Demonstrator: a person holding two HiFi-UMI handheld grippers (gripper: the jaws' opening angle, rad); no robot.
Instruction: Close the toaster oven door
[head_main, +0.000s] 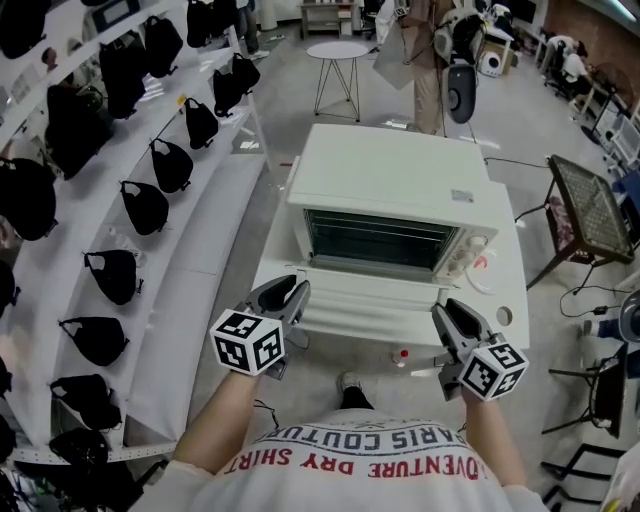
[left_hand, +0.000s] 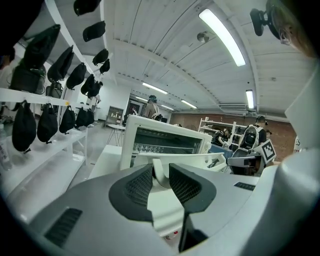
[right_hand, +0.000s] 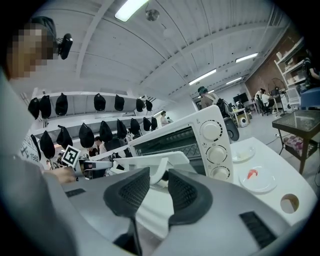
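Shelves hung with black bags (head_main: 145, 205) run down your left, and the white worktop (head_main: 505, 290) ahead of you carries the toaster oven (head_main: 395, 190), set square to you with its mouth facing your body. Its door (head_main: 370, 300) lies dropped open, almost flat, reaching out toward you over the worktop's near edge.

Your left hand-held gripper (head_main: 288, 295) is clenched on the left end of the door's handle (left_hand: 159, 175), the curved white post sitting between its pads. Your right hand-held gripper (head_main: 452, 315) grasps the right end of that handle in the same way.

To do the lift well, raise both ends together so the door does not twist on its hinge. Follow the arc of the hinge up and away from you instead of pushing straight forward, since a straight push would likely slide the oven back. Ease off near the top and press the door gently home.

The oven is white all over, boxy, with a wire rack showing in the dark cavity and three round dials (right_hand: 212, 131) stacked on its right face. A small plate (right_hand: 260, 179) lies just beside it on the right, clear of the door's swing
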